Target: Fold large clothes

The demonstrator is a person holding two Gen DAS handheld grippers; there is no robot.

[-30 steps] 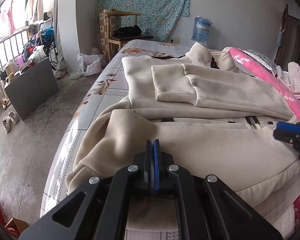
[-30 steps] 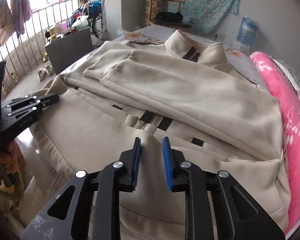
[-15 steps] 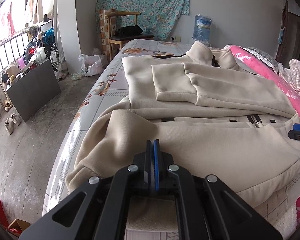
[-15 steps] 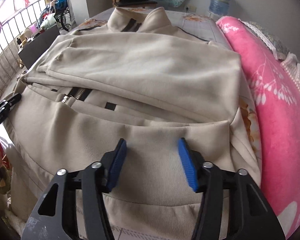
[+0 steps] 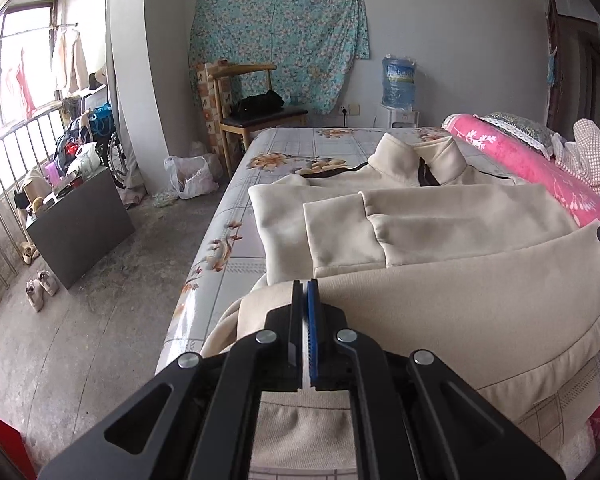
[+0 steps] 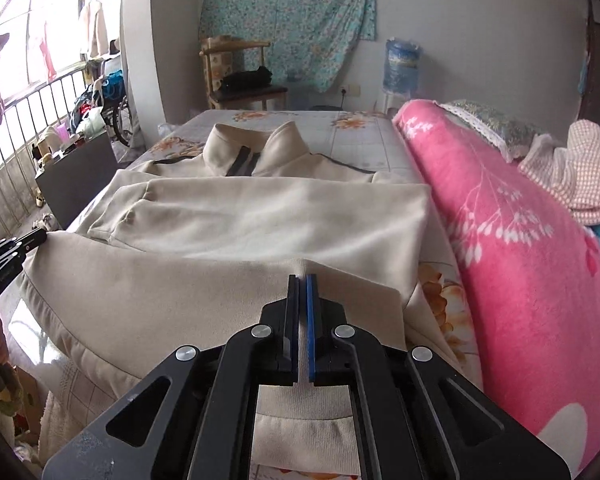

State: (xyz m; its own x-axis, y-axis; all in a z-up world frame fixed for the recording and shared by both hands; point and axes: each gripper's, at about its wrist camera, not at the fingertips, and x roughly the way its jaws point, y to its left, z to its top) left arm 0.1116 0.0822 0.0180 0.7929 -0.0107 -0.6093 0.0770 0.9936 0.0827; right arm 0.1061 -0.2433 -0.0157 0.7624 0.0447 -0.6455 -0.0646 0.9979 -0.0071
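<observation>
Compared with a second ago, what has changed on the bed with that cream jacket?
The right tool, open over the cream jacket a second ago, has closed on its bottom hem. The left tool was already clamped on the hem and remains so. Together they have lifted the hem and carried it forward toward the collar, covering the zipper. The folded sleeves and pink blanket stayed put.

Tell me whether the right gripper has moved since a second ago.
Yes. The right gripper, open before, is shut on the beige fleece jacket's bottom hem, lifted toward the collar, hiding the zipper.
</observation>
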